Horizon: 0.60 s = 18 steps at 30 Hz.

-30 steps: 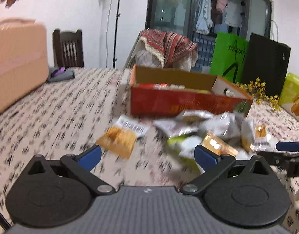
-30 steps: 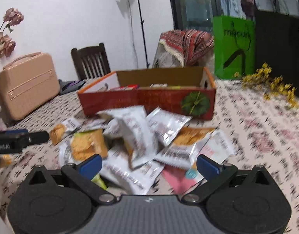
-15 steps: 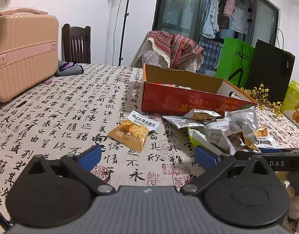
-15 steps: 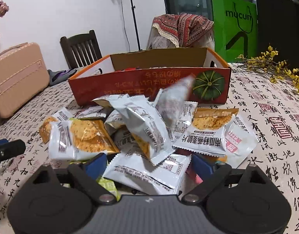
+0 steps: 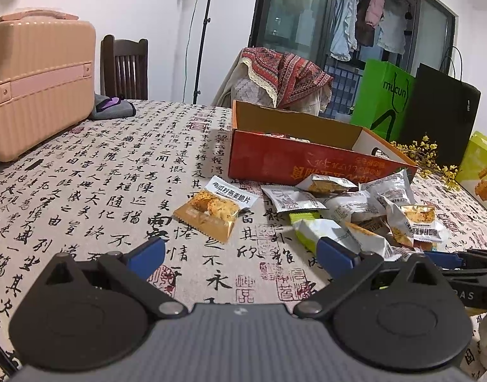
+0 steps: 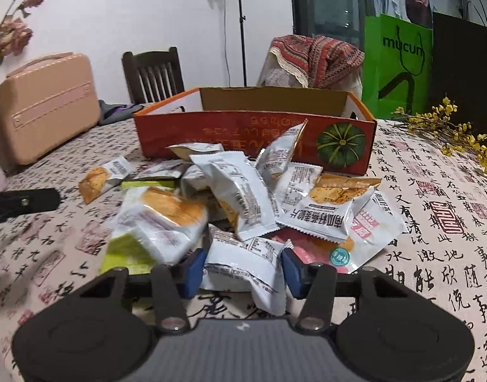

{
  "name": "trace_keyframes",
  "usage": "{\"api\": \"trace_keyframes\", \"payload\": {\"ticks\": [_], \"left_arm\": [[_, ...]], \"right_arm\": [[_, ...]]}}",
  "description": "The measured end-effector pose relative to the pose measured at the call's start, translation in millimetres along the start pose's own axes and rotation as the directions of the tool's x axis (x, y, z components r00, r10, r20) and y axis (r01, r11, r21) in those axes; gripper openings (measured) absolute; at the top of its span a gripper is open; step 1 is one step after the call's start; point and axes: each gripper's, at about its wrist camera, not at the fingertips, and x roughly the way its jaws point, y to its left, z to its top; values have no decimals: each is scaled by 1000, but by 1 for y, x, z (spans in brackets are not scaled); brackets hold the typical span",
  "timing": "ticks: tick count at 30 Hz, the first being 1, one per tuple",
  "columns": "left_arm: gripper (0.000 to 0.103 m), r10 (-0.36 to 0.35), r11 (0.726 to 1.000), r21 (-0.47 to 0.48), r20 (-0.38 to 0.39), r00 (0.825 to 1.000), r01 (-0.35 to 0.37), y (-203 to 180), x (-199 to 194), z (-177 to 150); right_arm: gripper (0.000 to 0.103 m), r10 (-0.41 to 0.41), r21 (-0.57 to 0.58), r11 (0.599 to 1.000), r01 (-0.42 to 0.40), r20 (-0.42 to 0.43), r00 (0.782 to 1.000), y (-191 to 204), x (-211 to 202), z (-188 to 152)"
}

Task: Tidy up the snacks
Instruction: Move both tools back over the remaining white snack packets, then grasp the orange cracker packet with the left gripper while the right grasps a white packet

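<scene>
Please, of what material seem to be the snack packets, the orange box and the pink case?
The snack packets look like thin glossy plastic film: they crinkle, shine, and have serrated sealed edges. The orange box seems printed cardboard, with a matte brown raw inside and folded walls. The pink case appears hard moulded plastic, ribbed with a slight sheen, though this is uncertain.

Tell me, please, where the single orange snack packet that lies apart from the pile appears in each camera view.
Left wrist view: the orange snack packet lies near the centre, on the tablecloth, left of the pile and in front of the red cardboard box.
Right wrist view: the same packet lies at the left, beside the pile.
Shared landmark: the red cardboard box, behind the pile in both views.
</scene>
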Motion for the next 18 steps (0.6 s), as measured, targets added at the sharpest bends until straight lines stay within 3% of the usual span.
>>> {"api": "trace_keyframes", "payload": {"ticks": [10, 18], "left_arm": [[103, 54, 998, 15, -29, 998, -54, 2, 17, 16], [103, 145, 984, 120, -106, 984, -132, 0, 66, 47]], "right_arm": [[49, -45, 23, 999, 43, 111, 993, -19, -32, 6], [50, -84, 83, 994, 72, 140, 987, -42, -40, 6]]}}
